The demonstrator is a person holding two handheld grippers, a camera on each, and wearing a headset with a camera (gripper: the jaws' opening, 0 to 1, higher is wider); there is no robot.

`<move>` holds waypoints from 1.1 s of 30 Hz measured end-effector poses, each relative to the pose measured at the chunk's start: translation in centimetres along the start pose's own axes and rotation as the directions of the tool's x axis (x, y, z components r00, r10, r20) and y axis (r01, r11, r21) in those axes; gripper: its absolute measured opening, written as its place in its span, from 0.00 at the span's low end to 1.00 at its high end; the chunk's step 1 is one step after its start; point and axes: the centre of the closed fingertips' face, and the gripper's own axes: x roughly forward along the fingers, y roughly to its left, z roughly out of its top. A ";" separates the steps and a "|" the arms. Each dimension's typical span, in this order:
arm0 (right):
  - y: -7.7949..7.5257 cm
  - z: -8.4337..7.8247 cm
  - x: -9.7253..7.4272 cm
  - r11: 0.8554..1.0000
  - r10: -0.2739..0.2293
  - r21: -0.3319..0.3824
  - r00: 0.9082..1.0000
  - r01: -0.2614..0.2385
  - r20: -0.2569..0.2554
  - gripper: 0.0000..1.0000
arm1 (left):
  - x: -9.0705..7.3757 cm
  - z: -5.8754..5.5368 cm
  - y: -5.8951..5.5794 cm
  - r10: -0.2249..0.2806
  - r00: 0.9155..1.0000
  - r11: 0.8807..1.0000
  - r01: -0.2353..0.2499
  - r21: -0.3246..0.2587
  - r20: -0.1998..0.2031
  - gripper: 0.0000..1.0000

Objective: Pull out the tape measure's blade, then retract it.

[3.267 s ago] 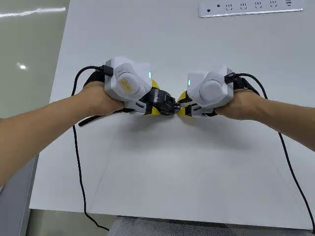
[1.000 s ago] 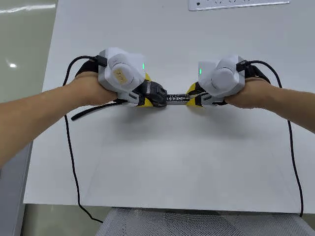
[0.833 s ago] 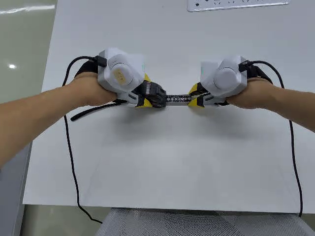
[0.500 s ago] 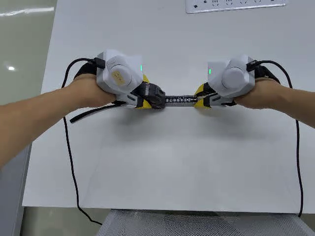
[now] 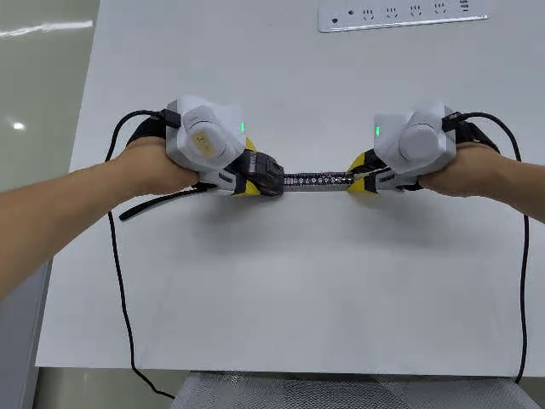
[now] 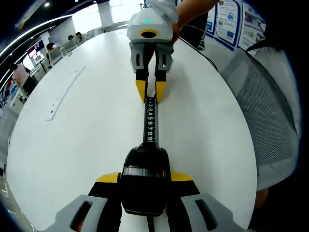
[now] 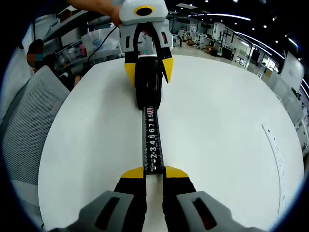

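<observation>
While its blade (image 5: 317,180) spans the gap between two hand-held grippers, the tape measure (image 5: 269,173) sits clamped in the left gripper (image 5: 253,175), the right gripper (image 5: 358,181) pinching the blade's tip, over the middle of the white workbench (image 5: 281,290); a power strip (image 5: 404,14) lines its far edge.

Counts on one white table (image 5: 281,290)
One tape measure (image 5: 269,173), one left gripper (image 6: 145,178), one right gripper (image 7: 154,172), one power strip (image 5: 404,14), one mesh chair (image 5: 341,390).
</observation>
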 end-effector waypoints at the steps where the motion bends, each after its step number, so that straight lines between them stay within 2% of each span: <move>1: 0.0 -0.1 -0.2 1.000 -0.001 0.000 1.000 0.001 -0.001 0.10 | 0.0 0.0 0.0 0.000 1.000 1.000 0.000 0.000 0.001 0.32; 22: -0.3 -3.2 -3.4 0.999 -0.019 0.025 1.000 0.019 -0.020 0.10 | 0.1 -0.1 0.0 -0.005 1.000 1.000 0.005 -0.002 -0.003 0.32; 32: -0.3 -4.0 -4.2 0.999 -0.021 0.034 1.000 0.021 -0.023 0.10 | 0.1 -0.1 0.0 -0.007 1.000 1.000 0.007 -0.004 -0.006 0.32; 33: -0.2 -4.9 -4.9 0.999 -0.021 0.036 0.999 0.022 -0.031 0.10 | 0.3 0.0 0.1 -0.011 1.000 1.000 0.011 -0.004 -0.005 0.32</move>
